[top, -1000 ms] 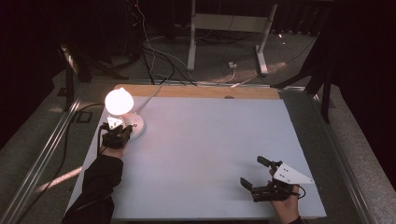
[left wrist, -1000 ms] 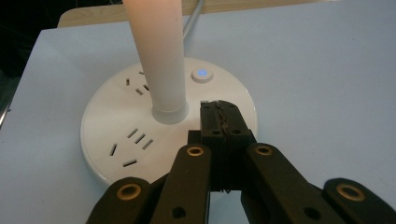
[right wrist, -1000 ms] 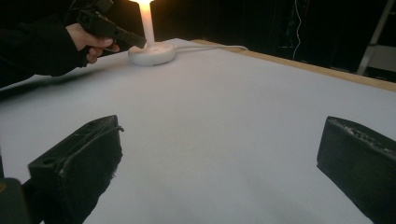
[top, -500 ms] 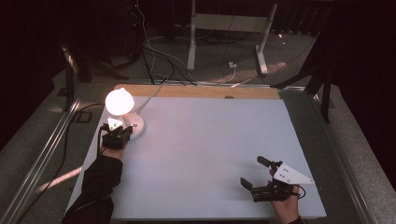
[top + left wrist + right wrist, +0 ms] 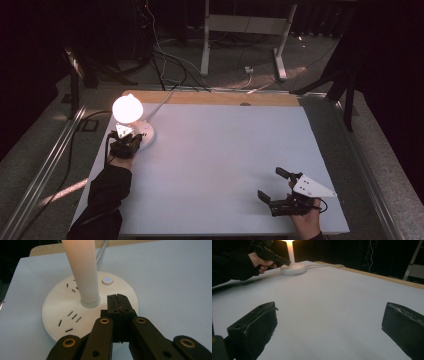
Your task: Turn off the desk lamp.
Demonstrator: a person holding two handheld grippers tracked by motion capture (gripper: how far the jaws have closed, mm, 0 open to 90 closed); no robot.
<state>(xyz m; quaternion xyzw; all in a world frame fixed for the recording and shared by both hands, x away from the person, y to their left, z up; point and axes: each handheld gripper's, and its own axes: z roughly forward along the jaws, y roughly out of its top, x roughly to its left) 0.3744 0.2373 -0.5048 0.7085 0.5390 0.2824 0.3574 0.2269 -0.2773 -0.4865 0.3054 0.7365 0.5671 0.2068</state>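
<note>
High view overhead; claw views low; all share lamp (image 5: 127,109)

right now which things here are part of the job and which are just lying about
In the job:
- lit lamp
- its round white base with the glowing button
- left gripper, shut, tips over the base

Lying about:
- right gripper, open, idle
- floor cables
- white frame legs

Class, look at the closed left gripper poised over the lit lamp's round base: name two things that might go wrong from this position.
1. The shut left gripper sits over the lamp base, short of the lit button; pressing down here would likely miss it.
2. Its tips are close to the lamp stem; a sideways slip might knock the lamp, whose cable runs off the table's far edge.
</note>
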